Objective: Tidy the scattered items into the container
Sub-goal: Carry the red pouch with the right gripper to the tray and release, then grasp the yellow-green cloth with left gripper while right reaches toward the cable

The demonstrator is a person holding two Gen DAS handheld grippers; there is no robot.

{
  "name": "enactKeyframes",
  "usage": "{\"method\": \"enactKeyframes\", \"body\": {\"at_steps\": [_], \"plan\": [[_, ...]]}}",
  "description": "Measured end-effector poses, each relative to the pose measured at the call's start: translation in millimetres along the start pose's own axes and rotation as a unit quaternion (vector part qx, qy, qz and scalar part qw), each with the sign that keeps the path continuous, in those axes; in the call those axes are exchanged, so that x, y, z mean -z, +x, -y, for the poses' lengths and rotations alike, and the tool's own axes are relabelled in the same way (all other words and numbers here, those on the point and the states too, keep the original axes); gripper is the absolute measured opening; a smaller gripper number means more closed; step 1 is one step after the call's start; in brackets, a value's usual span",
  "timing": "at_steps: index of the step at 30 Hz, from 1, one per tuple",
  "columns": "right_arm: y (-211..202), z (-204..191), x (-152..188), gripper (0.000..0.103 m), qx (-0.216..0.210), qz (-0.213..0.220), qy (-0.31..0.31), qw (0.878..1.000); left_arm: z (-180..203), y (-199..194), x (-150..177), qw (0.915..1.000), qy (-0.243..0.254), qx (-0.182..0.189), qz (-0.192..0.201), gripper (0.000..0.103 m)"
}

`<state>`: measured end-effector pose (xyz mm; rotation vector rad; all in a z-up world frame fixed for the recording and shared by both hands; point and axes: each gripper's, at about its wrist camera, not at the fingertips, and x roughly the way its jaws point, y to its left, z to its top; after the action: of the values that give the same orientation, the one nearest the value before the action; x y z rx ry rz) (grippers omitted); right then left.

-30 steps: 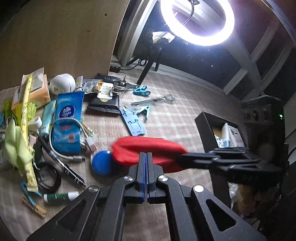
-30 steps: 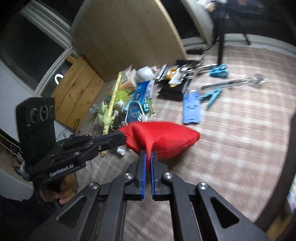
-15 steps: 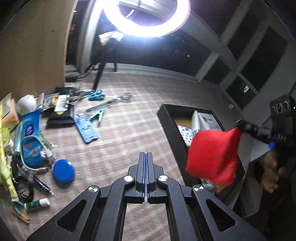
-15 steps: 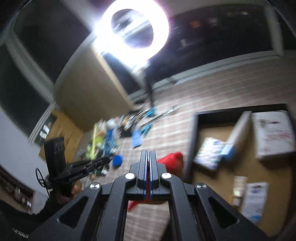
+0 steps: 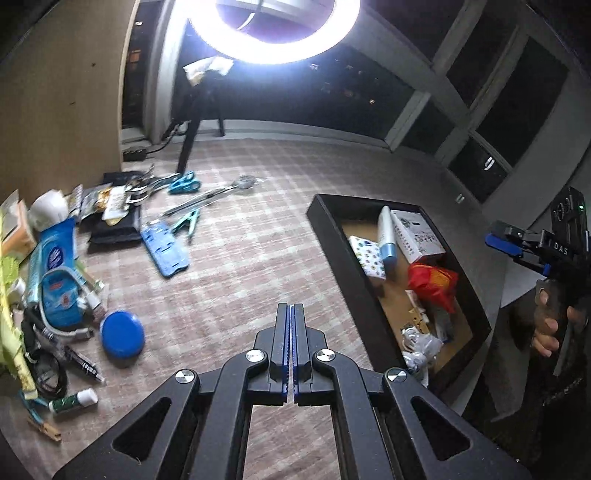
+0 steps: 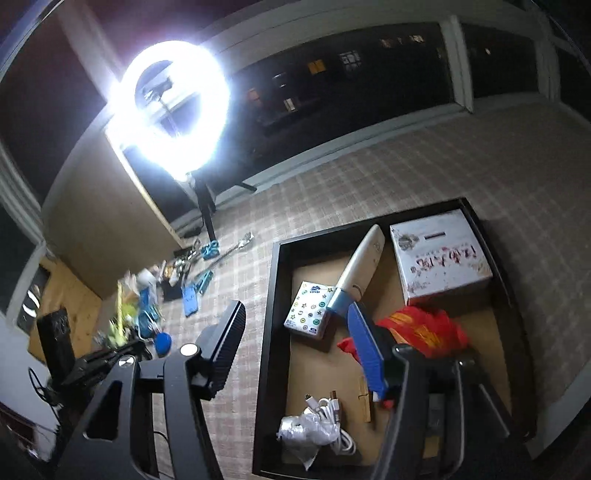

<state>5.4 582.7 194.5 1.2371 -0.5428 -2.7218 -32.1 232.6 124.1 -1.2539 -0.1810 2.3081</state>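
The black container (image 5: 332, 243) (image 6: 271, 332) sits on the checked cloth at the right. A red pouch (image 5: 430, 282) (image 6: 421, 328) lies inside it beside a white box (image 6: 439, 254), a tube (image 6: 360, 269) and a tissue pack (image 6: 308, 310). My right gripper (image 6: 299, 339) is open above the container, with nothing between its fingers; it also shows in the left wrist view (image 5: 517, 245). My left gripper (image 5: 290, 350) is shut and empty over the cloth. Scattered items lie at the left: a blue round lid (image 5: 122, 334), a blue holder (image 5: 164, 249).
A ring light on a stand (image 5: 273, 33) is at the back. A wooden board (image 5: 55, 103) leans at the left. A blue wipes pack (image 5: 51, 258), scissors (image 5: 183, 182), tongs (image 5: 218, 194), pens and a glue stick (image 5: 72, 400) lie in the pile. A white cable (image 6: 328, 413) is in the container.
My right gripper carried the red pouch from the cloth over to the container, opened and let it go; the pouch now lies inside. My left gripper stayed shut.
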Motion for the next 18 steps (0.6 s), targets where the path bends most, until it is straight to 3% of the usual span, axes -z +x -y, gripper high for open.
{"method": "enactKeyframes", "body": {"at_steps": [6, 10, 18], "plan": [[18, -37, 3, 0.057, -0.013, -0.014, -0.056, 0.998, -27, -14, 18, 0.9986, -0.046, -0.027, 0.007, 0.0], [36, -69, 7, 0.057, -0.027, -0.03, -0.089, 0.995, -58, -35, 37, 0.994, -0.086, -0.063, 0.023, 0.0], [72, -138, 25, 0.057, -0.058, -0.054, -0.159, 0.984, -141, -88, 81, 0.9711, -0.187, -0.138, 0.052, 0.002]]}}
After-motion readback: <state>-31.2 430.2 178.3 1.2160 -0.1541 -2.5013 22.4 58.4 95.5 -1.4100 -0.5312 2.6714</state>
